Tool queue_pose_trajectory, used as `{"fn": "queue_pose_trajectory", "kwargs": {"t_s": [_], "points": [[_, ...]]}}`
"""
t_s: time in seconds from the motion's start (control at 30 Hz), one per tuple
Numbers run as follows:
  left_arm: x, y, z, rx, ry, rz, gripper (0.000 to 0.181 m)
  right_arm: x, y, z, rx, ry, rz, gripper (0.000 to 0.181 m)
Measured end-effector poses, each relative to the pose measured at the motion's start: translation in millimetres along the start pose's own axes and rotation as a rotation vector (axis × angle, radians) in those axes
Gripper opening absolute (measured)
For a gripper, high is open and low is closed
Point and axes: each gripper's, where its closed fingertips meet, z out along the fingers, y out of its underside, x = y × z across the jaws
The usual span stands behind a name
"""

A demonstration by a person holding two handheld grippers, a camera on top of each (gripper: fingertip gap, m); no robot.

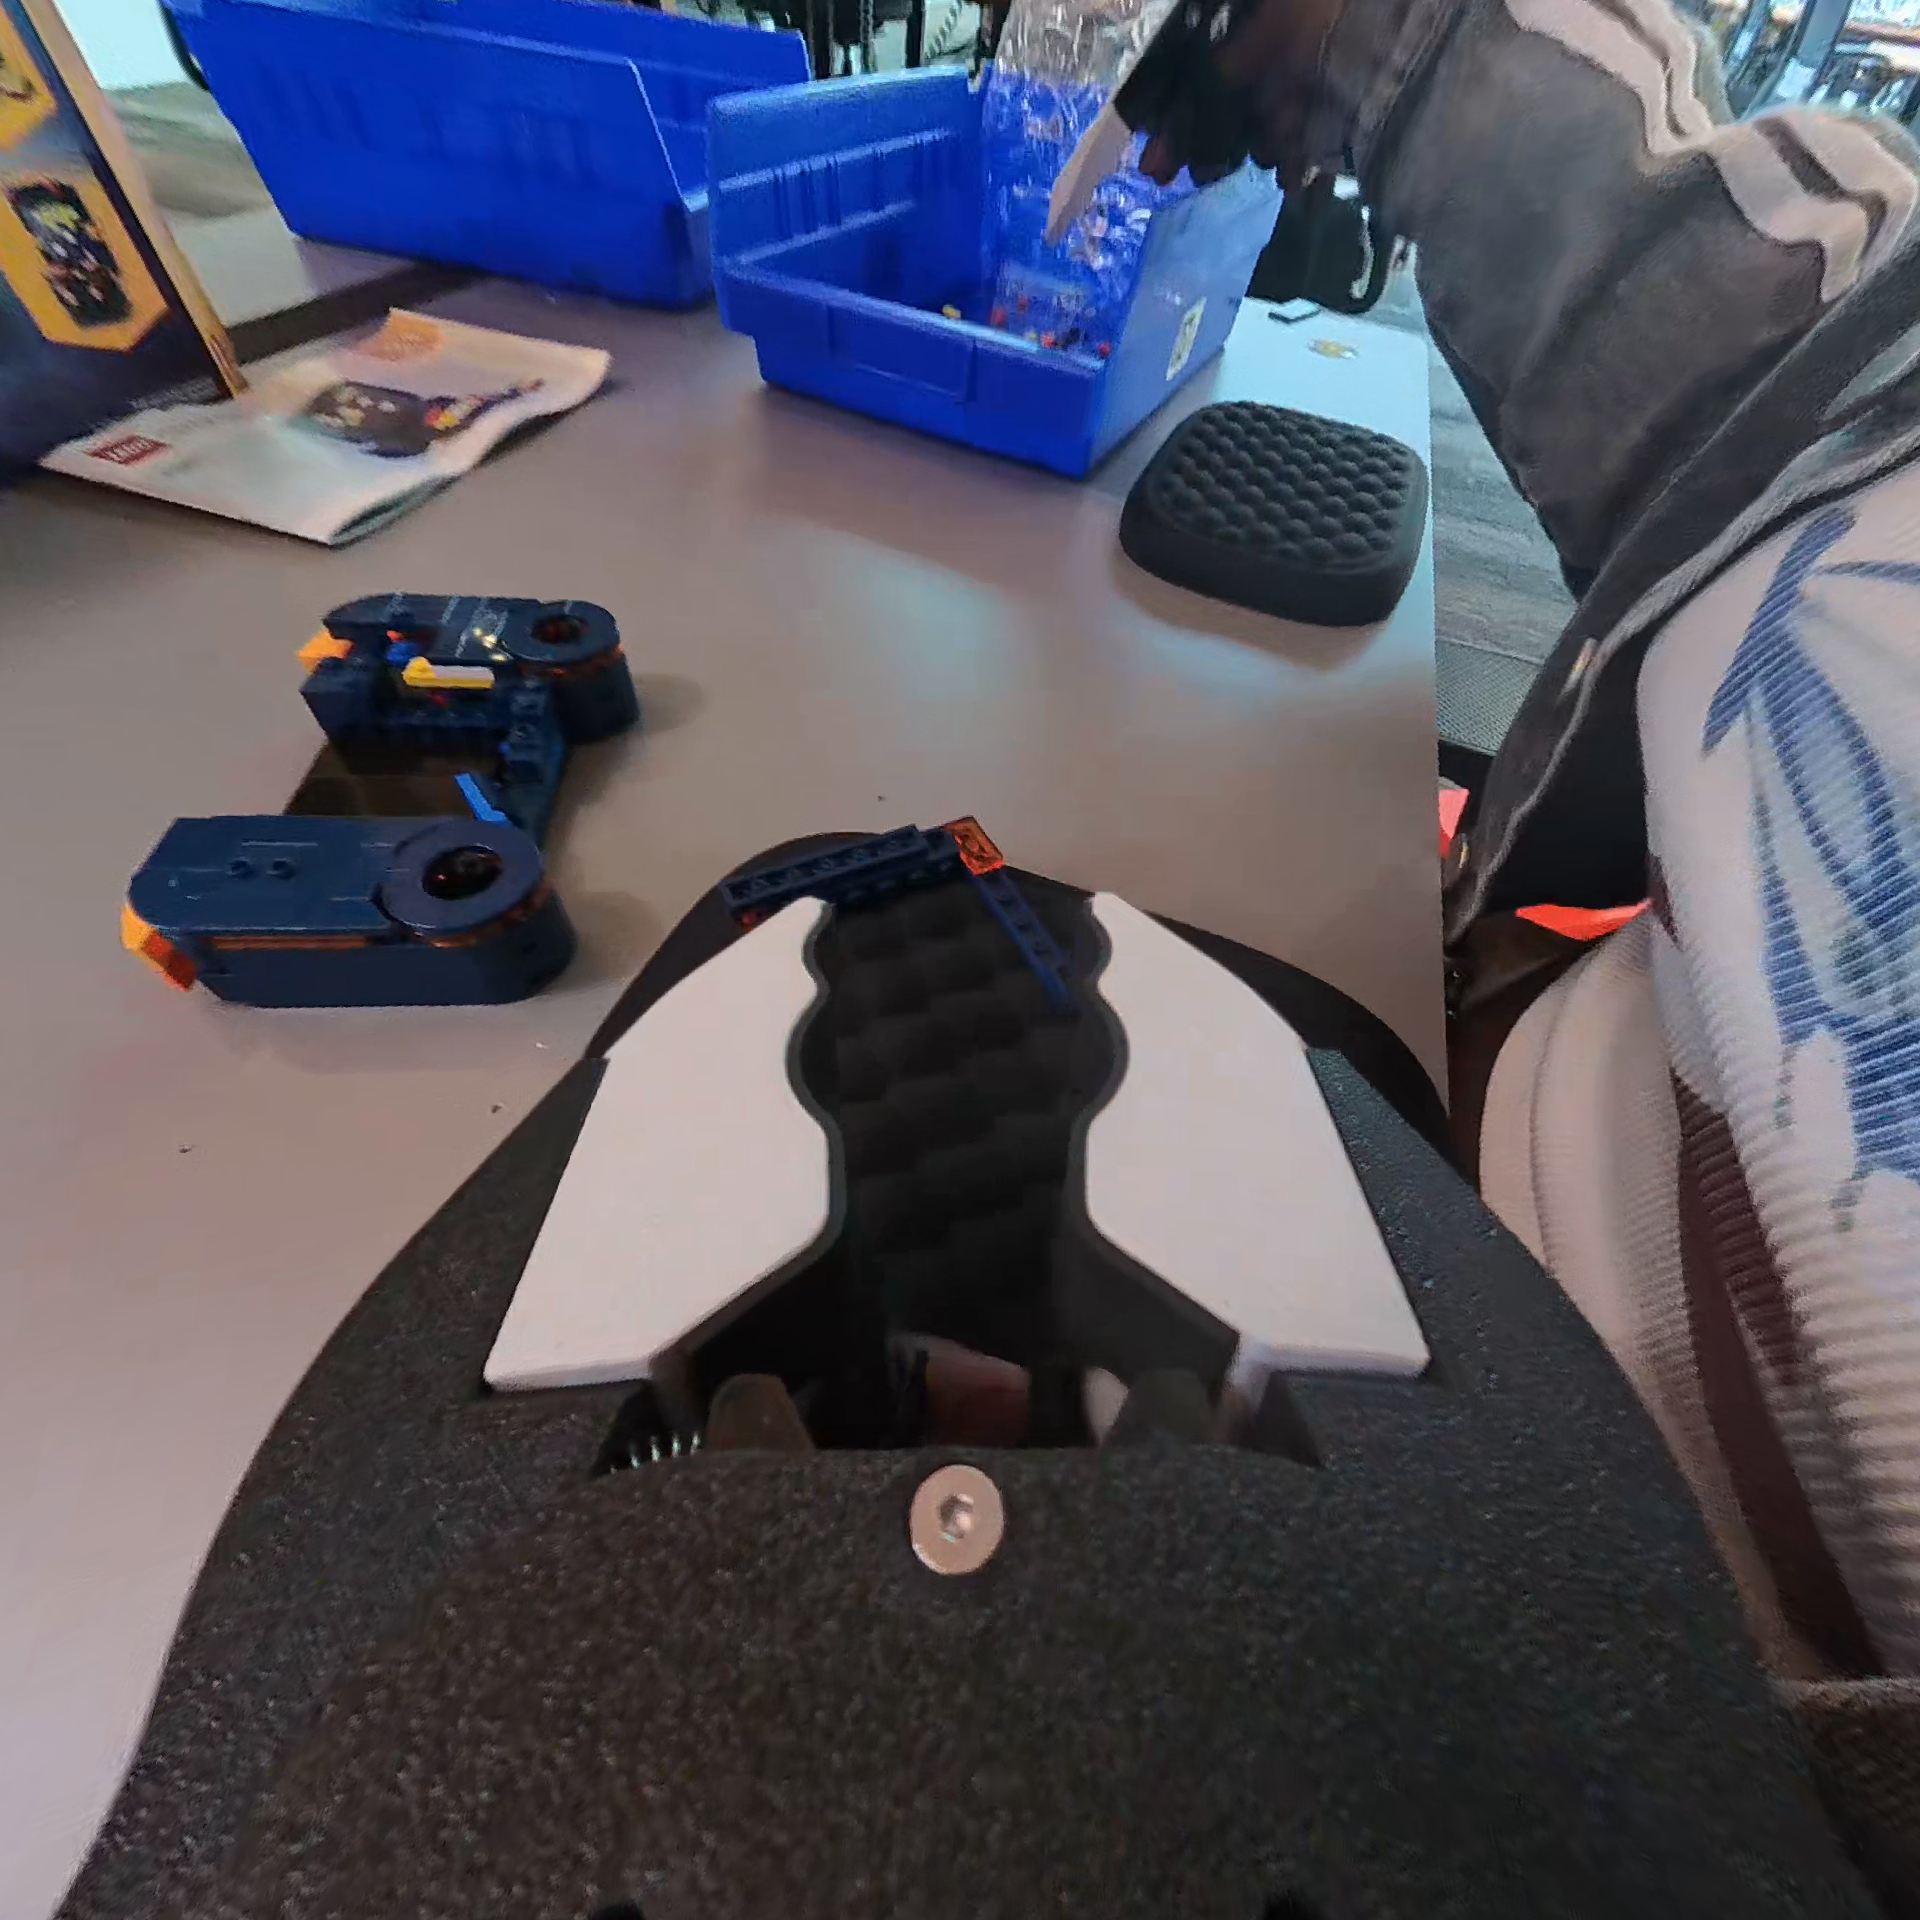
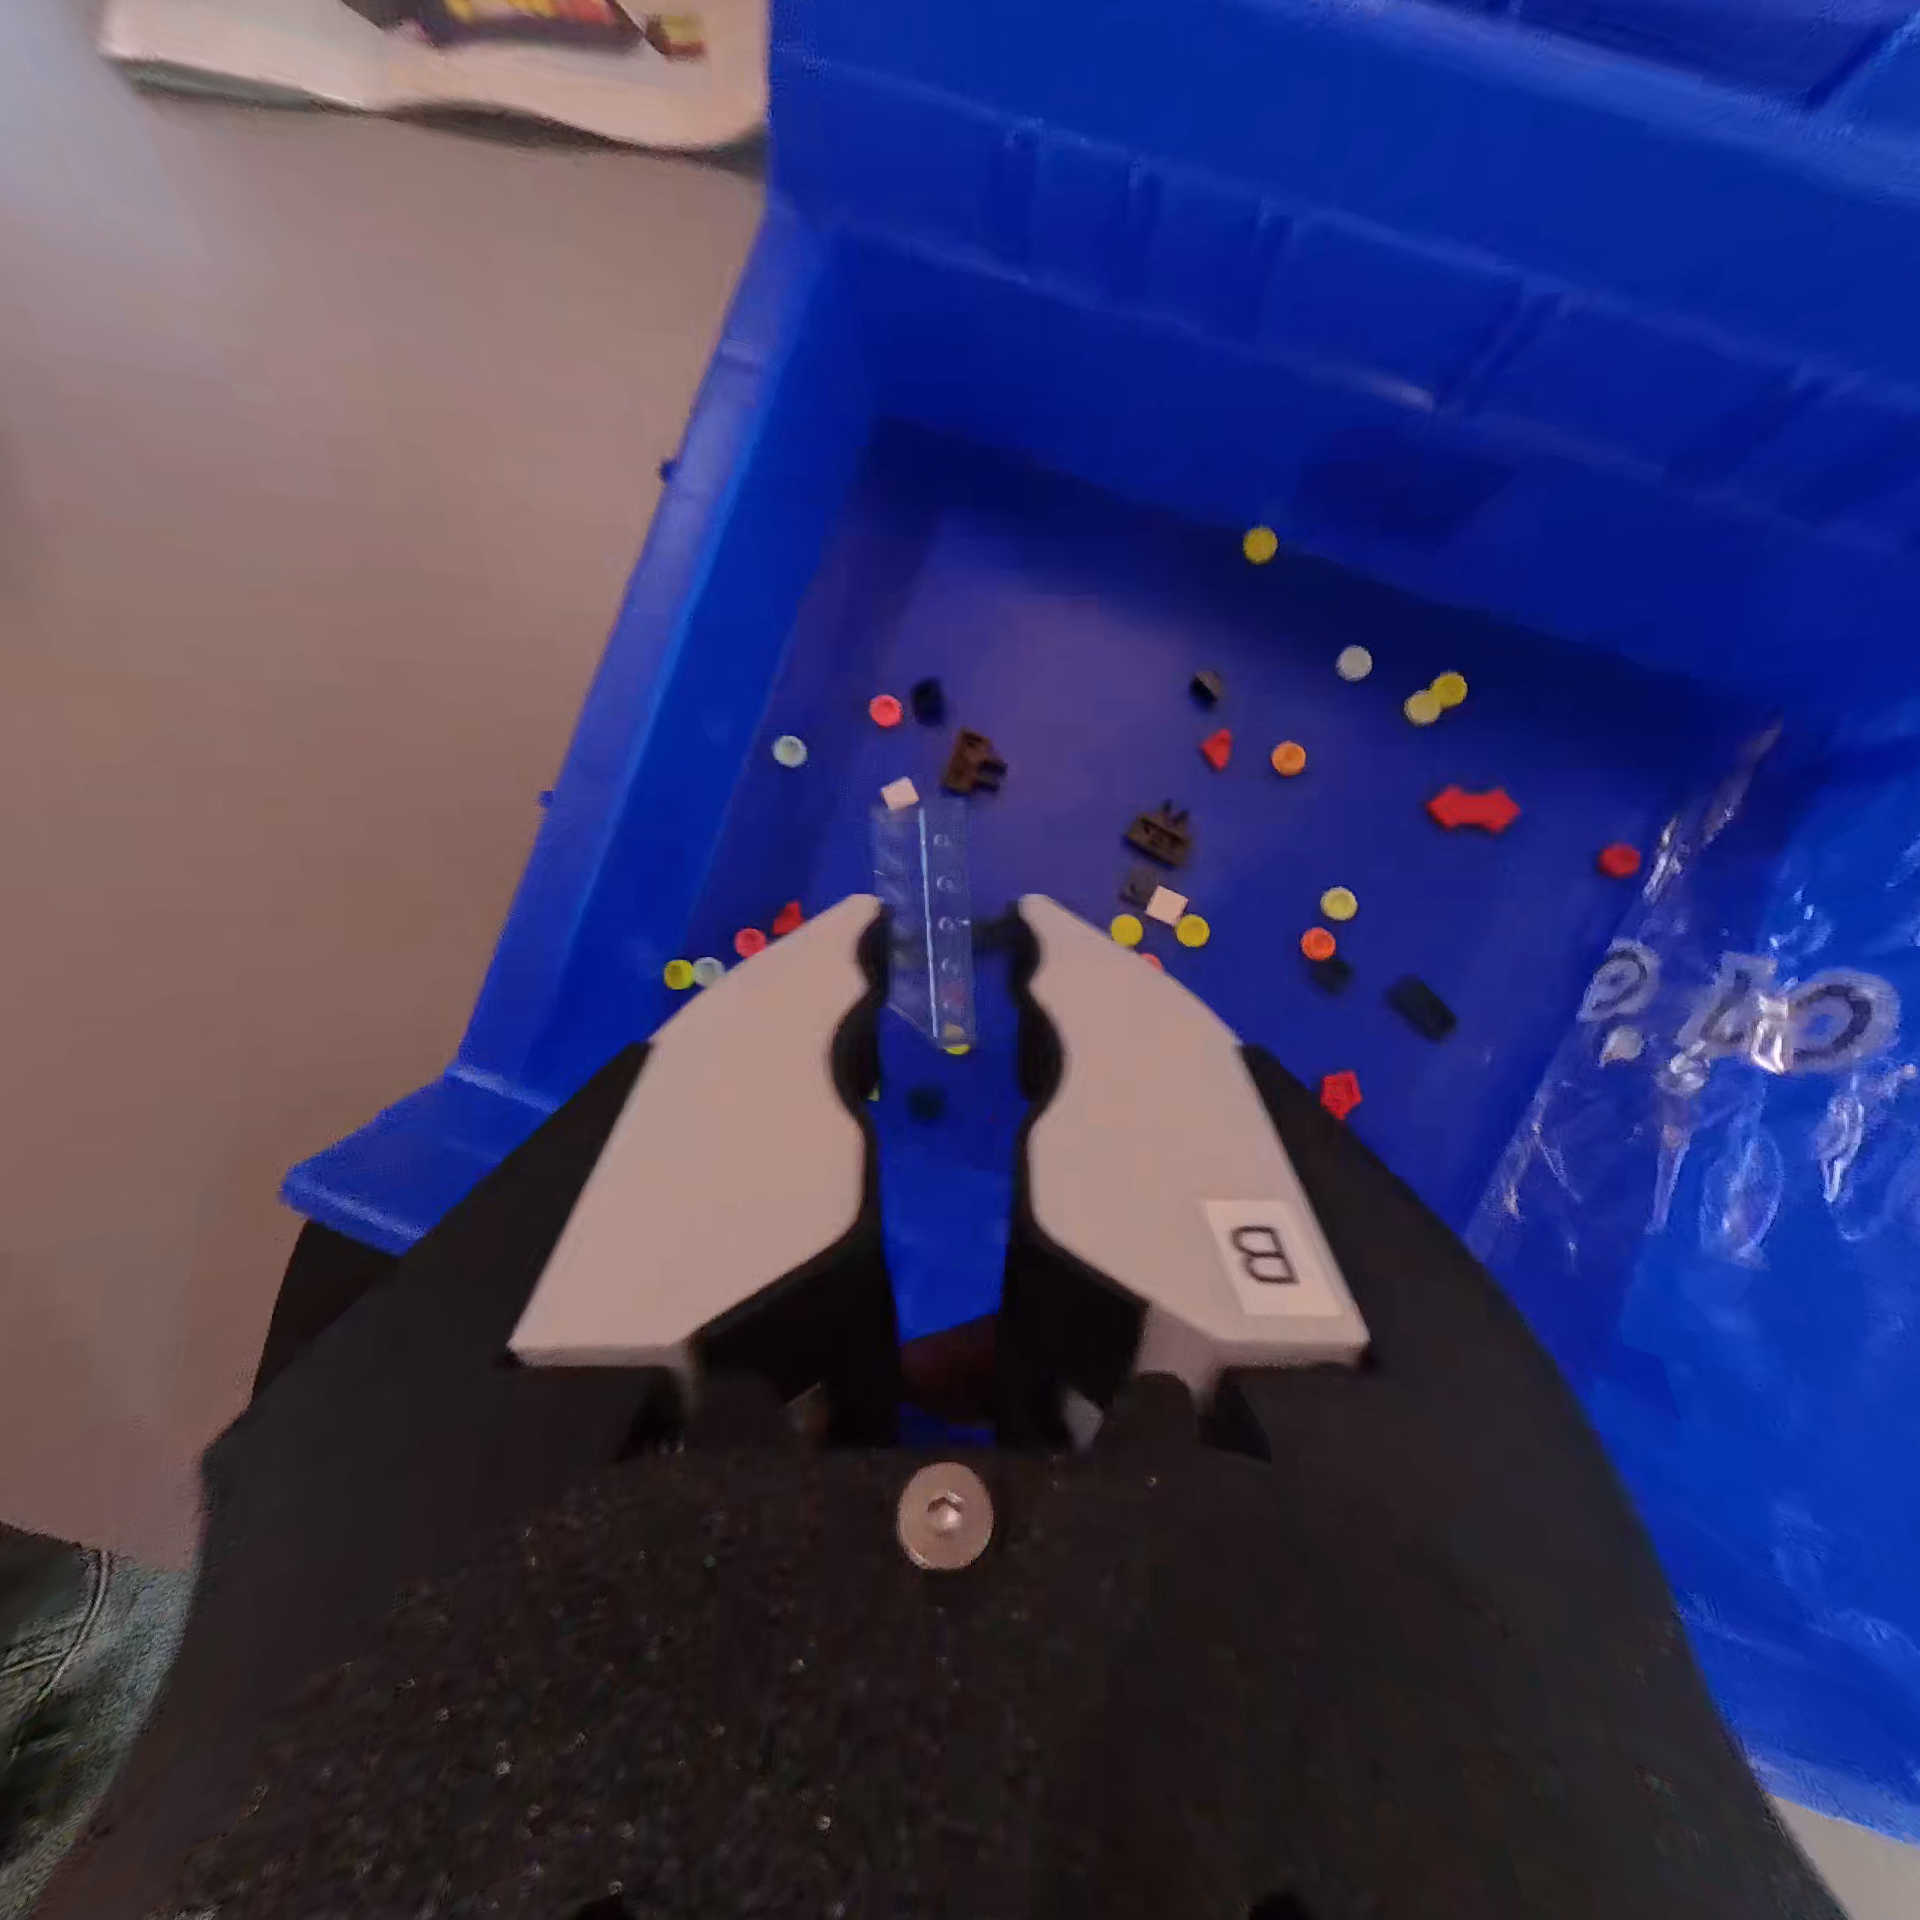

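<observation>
My left gripper (image 1: pixel 961 909) is shut on a small dark blue brick piece (image 1: pixel 883 868) with a clear orange tile (image 1: pixel 977 842) at its corner, held above the grey table (image 1: pixel 883 644). A dark blue brick model (image 1: pixel 384 810) with two round ends lies on the table to its left. My right gripper (image 2: pixel 951 920) is open, tips down inside a small blue bin (image 2: pixel 644 831). A clear long plate (image 2: pixel 928 914) sits between its fingertips; I cannot tell whether they touch it. Several small loose bricks (image 2: pixel 1288 758) lie on the bin floor. The right gripper also shows in the left wrist view (image 1: pixel 1086 171).
A clear plastic bag (image 2: pixel 1745 1091) hangs over the bin's right side. A larger blue bin (image 1: pixel 468 135) stands behind. An instruction booklet (image 1: pixel 332 426) and a box (image 1: pixel 73 229) lie at far left. A black dimpled pad (image 1: pixel 1278 509) sits near the table's right edge. A person's sleeve (image 1: pixel 1662 364) reaches over. The grippers' ends are close to 40 cm from one another.
</observation>
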Motion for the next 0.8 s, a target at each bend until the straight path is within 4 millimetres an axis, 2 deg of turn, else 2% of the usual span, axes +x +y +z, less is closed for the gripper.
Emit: {"fn": "queue_pose_trajectory", "kwargs": {"t_s": [0.03, 0.07, 0.1, 0.13, 0.17, 0.2, 0.23, 0.3, 0.33, 0.4, 0.47, 0.53, 0.6, 0.67, 0.8], "points": [[2, 2, 1, -0.016, 0.006, 0.000, 0.043, 6, 1, 0, -0.022, 0.039, 0.010, 0.041], [3, 4, 2, -0.032, 0.009, -0.003, 0.044, 10, -2, -1, -0.018, 0.091, 0.000, 0.048], [4, 6, 3, -0.046, 0.010, -0.008, 0.044, 8, -10, -5, 0.021, 0.126, -0.034, 0.047], [4, 7, 4, -0.056, 0.011, -0.015, 0.045, -4, -23, -10, 0.094, 0.128, -0.094, 0.046], [6, 9, 5, -0.063, 0.014, -0.025, 0.045, -28, -37, -14, 0.187, 0.081, -0.183, 0.045], [6, 10, 6, -0.072, 0.014, -0.038, 0.045, -64, -50, -17, 0.287, -0.014, -0.292, 0.044], [6, 12, 8, -0.085, 0.012, -0.052, 0.046, -108, -56, -18, 0.369, -0.148, -0.407, 0.045], [8, 14, 12, -0.109, 0.015, -0.075, 0.045, -201, -42, -17, 0.414, -0.460, -0.622, 0.044], [8, 15, 14, -0.120, 0.011, -0.084, 0.043, -237, -29, -12, 0.393, -0.575, -0.686, 0.043], [9, 18, 19, -0.147, 0.012, -0.082, 0.037, -298, -4, 3, 0.308, -0.766, -0.721, 0.037], [12, 19, 24, -0.167, 0.018, -0.067, 0.029, -343, 13, 15, 0.213, -0.913, -0.669, 0.036], [11, 24, 27, -0.204, 0.006, -0.063, 0.021, -366, 21, 32, 0.135, -0.922, -0.632, 0.037], [12, 24, 29, -0.209, 0.019, -0.064, 0.024, -383, 23, 44, 0.111, -0.898, -0.621, 0.035], [9, 19, 27, -0.168, 0.022, -0.097, 0.026, -393, 31, 52, 0.080, -0.865, -0.678, 0.014], [-22, -2, 6, 0.013, -0.104, -0.151, 0.032, -404, 29, 51, 0.257, -0.846, -0.849, 0.010]]}}
